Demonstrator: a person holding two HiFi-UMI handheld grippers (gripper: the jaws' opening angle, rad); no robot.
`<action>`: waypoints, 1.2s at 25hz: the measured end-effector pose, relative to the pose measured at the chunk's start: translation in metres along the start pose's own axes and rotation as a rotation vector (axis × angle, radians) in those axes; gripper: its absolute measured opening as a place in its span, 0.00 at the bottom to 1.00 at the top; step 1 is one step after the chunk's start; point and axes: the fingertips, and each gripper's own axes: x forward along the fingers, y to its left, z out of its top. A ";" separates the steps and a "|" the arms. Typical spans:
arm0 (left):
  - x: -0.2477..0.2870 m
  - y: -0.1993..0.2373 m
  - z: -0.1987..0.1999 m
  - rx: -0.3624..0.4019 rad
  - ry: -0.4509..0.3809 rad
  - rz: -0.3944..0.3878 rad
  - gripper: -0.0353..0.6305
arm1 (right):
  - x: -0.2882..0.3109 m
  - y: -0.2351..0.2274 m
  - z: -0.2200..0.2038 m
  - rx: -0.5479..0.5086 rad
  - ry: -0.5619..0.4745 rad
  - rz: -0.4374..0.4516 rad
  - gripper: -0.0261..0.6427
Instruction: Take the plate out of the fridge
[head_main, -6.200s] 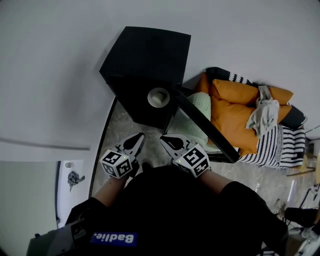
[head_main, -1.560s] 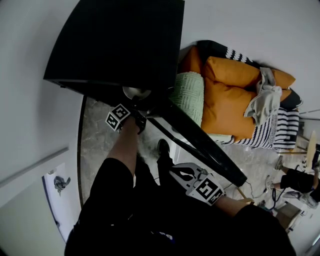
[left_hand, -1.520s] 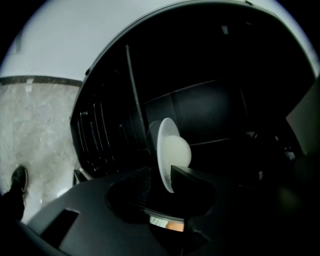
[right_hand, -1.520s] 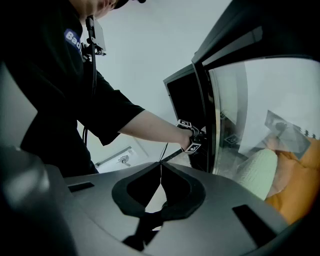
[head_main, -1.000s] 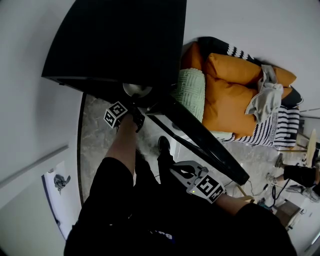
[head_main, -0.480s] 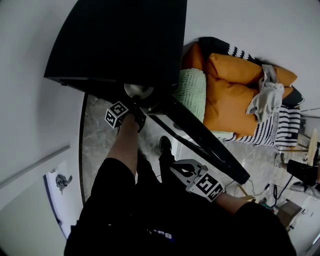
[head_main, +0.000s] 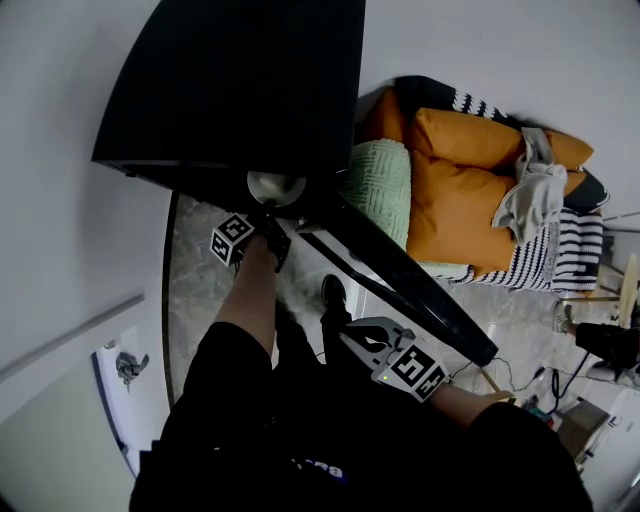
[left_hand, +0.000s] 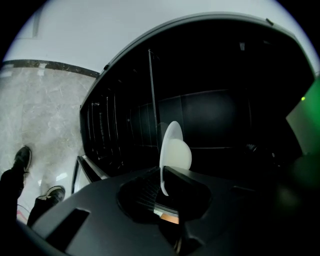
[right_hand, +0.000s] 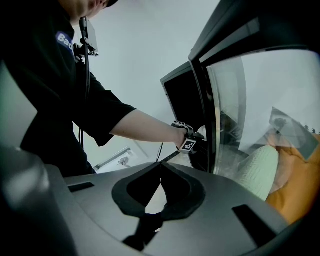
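Left gripper view: left gripper (left_hand: 163, 179), jaws just closing, clamps plate (left_hand: 176, 150).

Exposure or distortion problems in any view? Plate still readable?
Left gripper view: black fridge interior nearly unlit, round white plate the only bright thing, edges crisp. Right gripper view: glass fridge door pale and hazy. Head view: strong fisheye bending, plate small and dim.

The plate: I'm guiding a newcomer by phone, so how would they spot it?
Find the black fridge with its door open. Just inside its open front is the plate, small and round. It is the only pale thing against that dark interior.
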 end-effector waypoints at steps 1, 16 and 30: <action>-0.001 0.000 0.001 -0.001 -0.008 -0.013 0.09 | 0.000 0.000 -0.001 0.001 0.000 0.001 0.06; -0.014 -0.010 0.005 0.045 -0.069 -0.217 0.07 | -0.002 0.002 -0.011 0.002 0.013 0.000 0.06; -0.045 -0.032 0.011 0.105 -0.081 -0.294 0.07 | -0.005 0.006 -0.001 -0.026 -0.017 0.003 0.06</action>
